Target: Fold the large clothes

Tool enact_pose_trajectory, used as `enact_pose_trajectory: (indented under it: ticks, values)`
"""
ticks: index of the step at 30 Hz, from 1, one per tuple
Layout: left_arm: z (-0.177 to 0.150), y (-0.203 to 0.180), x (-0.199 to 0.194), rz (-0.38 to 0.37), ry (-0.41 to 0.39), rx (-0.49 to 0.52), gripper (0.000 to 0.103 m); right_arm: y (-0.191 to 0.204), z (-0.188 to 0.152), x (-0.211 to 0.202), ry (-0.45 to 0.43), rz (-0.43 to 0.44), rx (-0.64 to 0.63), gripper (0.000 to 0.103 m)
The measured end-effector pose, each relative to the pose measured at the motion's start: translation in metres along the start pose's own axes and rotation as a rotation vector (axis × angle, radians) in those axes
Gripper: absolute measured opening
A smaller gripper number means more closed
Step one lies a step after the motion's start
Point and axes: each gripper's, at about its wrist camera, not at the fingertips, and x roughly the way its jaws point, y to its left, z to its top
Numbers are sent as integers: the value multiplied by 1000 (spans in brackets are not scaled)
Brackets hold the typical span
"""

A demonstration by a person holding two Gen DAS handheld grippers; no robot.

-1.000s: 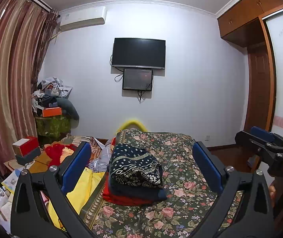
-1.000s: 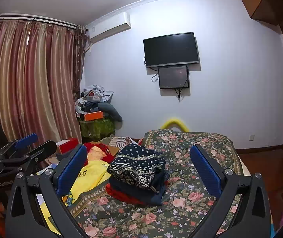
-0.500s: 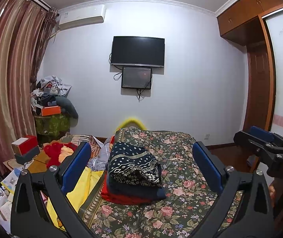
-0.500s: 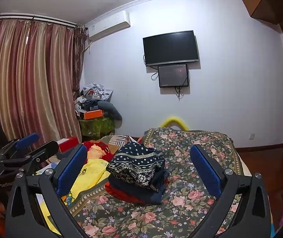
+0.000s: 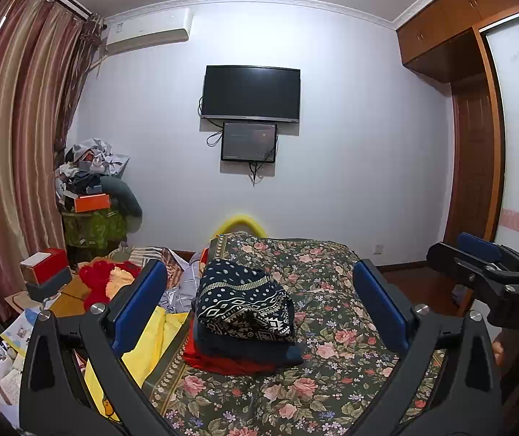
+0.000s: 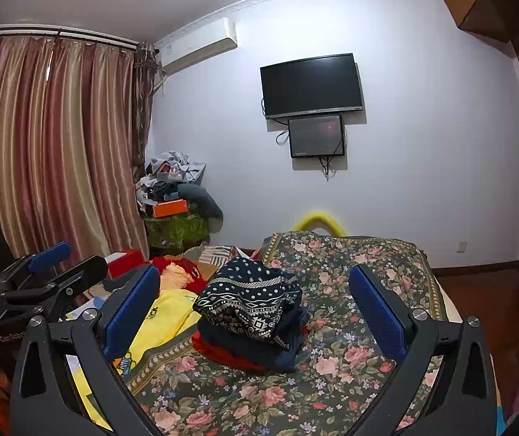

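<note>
Clothes stack (image 5: pixel 244 312) beyond gaping left gripper (image 5: pixel 259 301).

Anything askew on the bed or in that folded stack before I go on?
The folded stack sits upright on the floral bedspread, but its top patterned garment overhangs the dark and red layers unevenly. A yellow garment lies unfolded, trailing off the bed's left edge. Both tools, left and right, are open and empty.

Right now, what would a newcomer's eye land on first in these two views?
The stack of folded clothes, patterned navy piece on top, sits mid-bed on the floral bedspread. Both open grippers, left gripper and right gripper, frame it, holding nothing. A black TV hangs on the far wall.
</note>
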Motion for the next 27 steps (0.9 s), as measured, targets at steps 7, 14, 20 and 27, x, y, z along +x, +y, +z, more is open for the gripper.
enact_pose_trajectory:
  ticks: [7, 14, 20, 27]
  values:
    - [0, -1, 0, -3, 2, 1, 103, -1, 1, 1, 5, 0, -3, 103]
    - [-1, 0, 1, -28, 8, -2, 103, -2, 1, 1, 5, 0, -2, 103]
    - [-1, 0, 2, -38, 18, 1, 103, -3, 1, 2, 11, -2, -3, 103]
    - [0, 0, 1, -39, 13, 6, 103, -4, 1, 1, 10, -6, 8, 103]
